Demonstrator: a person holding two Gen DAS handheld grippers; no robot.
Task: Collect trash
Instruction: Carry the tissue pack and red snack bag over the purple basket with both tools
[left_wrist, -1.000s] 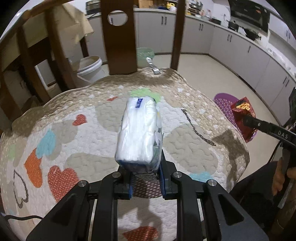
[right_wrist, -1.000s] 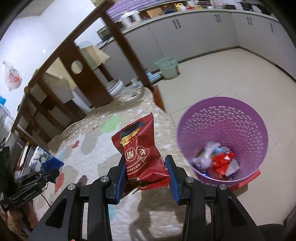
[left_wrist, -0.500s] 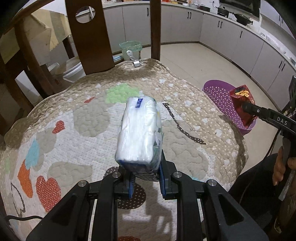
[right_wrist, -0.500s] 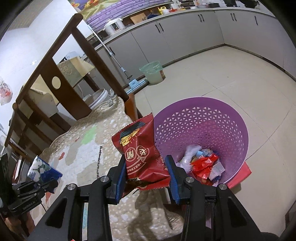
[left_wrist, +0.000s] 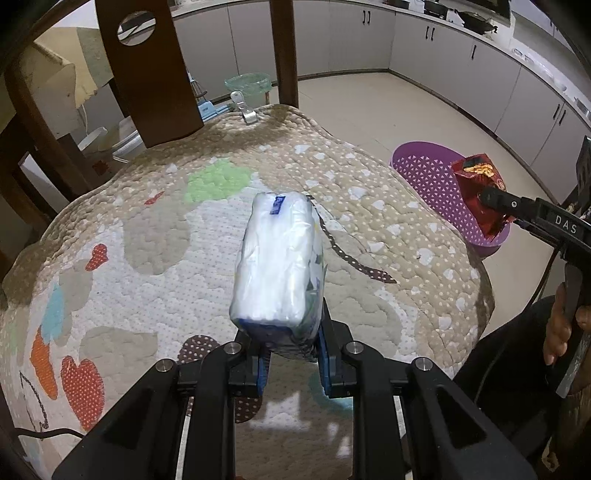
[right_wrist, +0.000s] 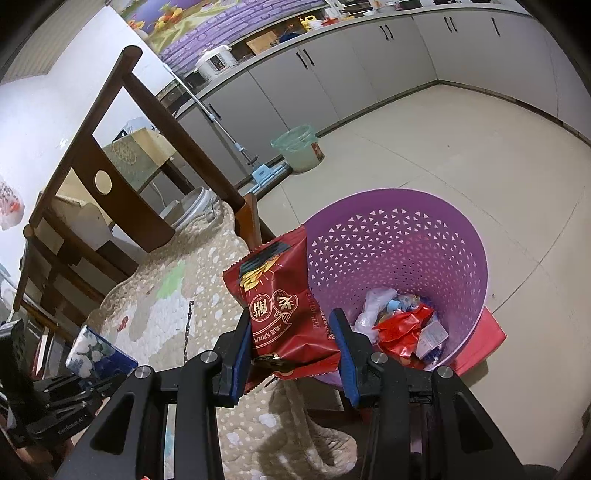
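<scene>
Left gripper clamps a tissue pack mid-frame over the quilt. Right gripper pinches a red wrapper beside the bin (already part-filled); neither is dropped yet.

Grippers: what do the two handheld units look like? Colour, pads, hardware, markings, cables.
Both are matte black two-finger units with angular cut-out linkage arms and silver round bolts at the joints. The left gripper and right gripper carry blue pads on the inner finger faces. The left wrist view shows white "DAS" lettering on the right unit's side; the right wrist view shows small white print on the left unit. Thin black cables trail from each.
</scene>
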